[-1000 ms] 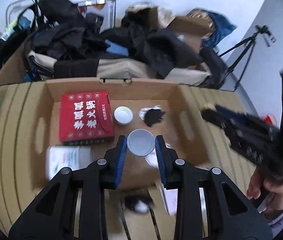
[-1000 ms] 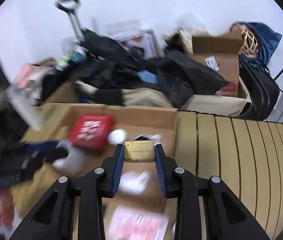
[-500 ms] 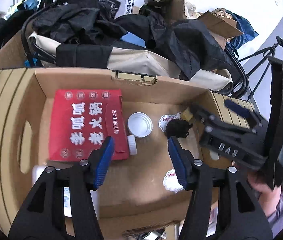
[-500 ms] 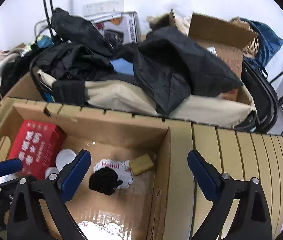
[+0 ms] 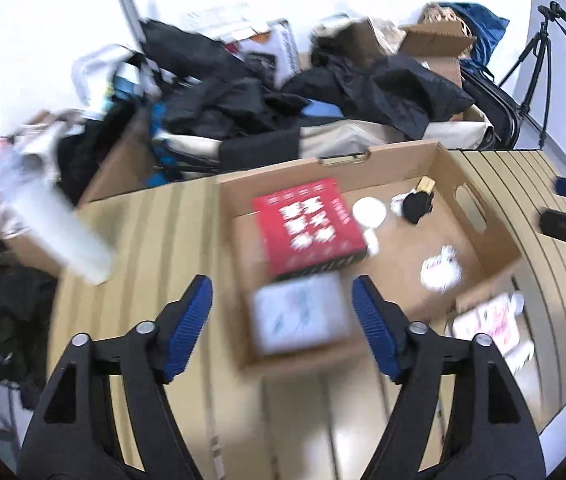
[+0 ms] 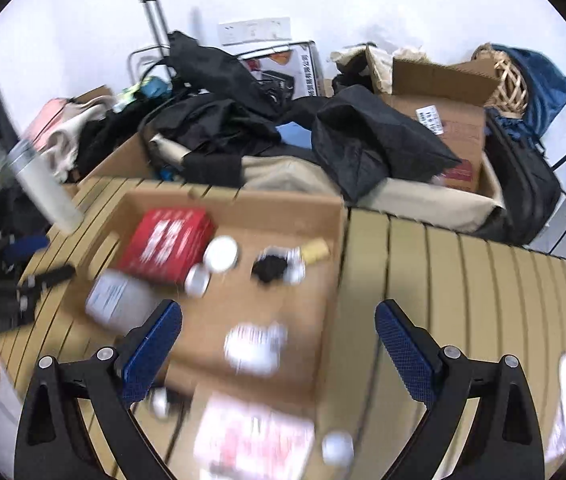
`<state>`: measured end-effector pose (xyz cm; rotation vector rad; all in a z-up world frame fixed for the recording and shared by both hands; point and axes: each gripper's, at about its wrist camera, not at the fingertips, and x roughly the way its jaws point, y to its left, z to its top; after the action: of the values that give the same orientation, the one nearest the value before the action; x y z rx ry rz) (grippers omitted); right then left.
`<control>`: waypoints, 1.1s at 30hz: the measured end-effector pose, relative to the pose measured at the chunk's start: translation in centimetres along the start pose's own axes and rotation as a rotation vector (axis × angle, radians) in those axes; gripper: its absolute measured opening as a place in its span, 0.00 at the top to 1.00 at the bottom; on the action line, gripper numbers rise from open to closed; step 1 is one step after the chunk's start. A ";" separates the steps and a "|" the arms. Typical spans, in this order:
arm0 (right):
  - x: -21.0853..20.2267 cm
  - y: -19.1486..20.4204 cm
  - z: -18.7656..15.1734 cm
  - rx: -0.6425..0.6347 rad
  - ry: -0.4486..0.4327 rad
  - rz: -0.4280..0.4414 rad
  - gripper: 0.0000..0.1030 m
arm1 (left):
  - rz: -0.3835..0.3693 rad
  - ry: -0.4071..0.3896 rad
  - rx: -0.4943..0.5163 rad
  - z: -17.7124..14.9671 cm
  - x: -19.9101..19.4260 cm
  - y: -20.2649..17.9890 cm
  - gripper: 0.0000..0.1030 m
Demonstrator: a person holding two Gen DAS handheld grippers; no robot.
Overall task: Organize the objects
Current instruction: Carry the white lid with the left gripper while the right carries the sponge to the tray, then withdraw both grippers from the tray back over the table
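Left gripper (image 5: 282, 307): we see its jaws opening, empty.
Right gripper (image 6: 278, 344): ours gapes, empty.
Red box (image 5: 309, 226): flat, long axis toward the cardboard box's (image 5: 383, 158) far wall.

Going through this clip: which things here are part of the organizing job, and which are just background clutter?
Part of the job:
cardboard box
red box
white lid
black clump
tan block
left gripper, opening, nothing between its jaws
right gripper, open, empty

Lying about:
black clothes
tripod
wicker basket
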<state>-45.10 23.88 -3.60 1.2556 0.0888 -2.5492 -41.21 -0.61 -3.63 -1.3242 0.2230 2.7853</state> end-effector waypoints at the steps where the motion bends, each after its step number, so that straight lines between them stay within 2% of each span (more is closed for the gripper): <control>1: -2.1 0.3 -1.6 -0.019 -0.017 0.003 0.04 | 0.011 -0.022 -0.007 -1.3 -1.8 0.2 0.30; 4: -7.4 1.8 -6.2 -0.061 -0.059 0.014 0.04 | 0.021 -0.074 -0.041 -5.0 -6.8 0.7 0.21; 7: -11.5 3.9 -11.4 -0.093 -0.085 0.039 0.04 | -0.042 -0.116 -0.120 -9.7 -11.9 1.2 0.19; 10: -14.3 5.9 -16.8 -0.069 -0.103 0.053 0.04 | -0.063 -0.114 -0.159 -14.9 -15.0 1.0 0.11; 12: -15.4 7.4 -20.6 -0.038 -0.087 0.062 0.04 | -0.063 -0.098 -0.185 -17.7 -15.9 0.6 0.10; 13: -15.6 7.8 -22.0 -0.012 -0.084 0.075 0.04 | -0.075 -0.063 -0.187 -19.5 -16.1 0.0 0.10; 15: -15.9 8.5 -24.5 0.039 -0.076 0.124 0.04 | -0.111 0.000 -0.175 -21.0 -15.7 -1.0 0.10; 18: -15.3 9.2 -26.5 0.035 -0.047 0.125 0.06 | -0.135 0.002 -0.142 -21.1 -15.7 -2.1 0.10; 21: -15.6 9.6 -26.5 -0.004 -0.053 0.061 0.10 | -0.157 -0.029 -0.131 -20.5 -15.3 -3.1 0.10; 24: -16.0 9.2 -26.1 0.023 -0.077 0.065 0.10 | -0.178 -0.017 -0.117 -20.0 -13.3 -4.3 0.10; 28: -15.1 8.5 -25.3 0.024 -0.078 0.062 0.16 | -0.220 -0.022 -0.056 -16.7 -7.6 -6.7 0.10; 30: -14.5 8.2 -25.1 0.025 -0.074 0.056 0.16 | -0.231 0.015 -0.085 -14.3 -4.1 -7.1 0.10; 33: -13.2 7.2 -24.7 0.052 -0.058 0.064 0.16 | -0.203 0.041 -0.119 -11.3 0.5 -7.9 0.12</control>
<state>-16.53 24.71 -7.92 1.1827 -0.0297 -2.5455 -32.04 5.45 -11.88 -1.3449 -0.0738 2.6394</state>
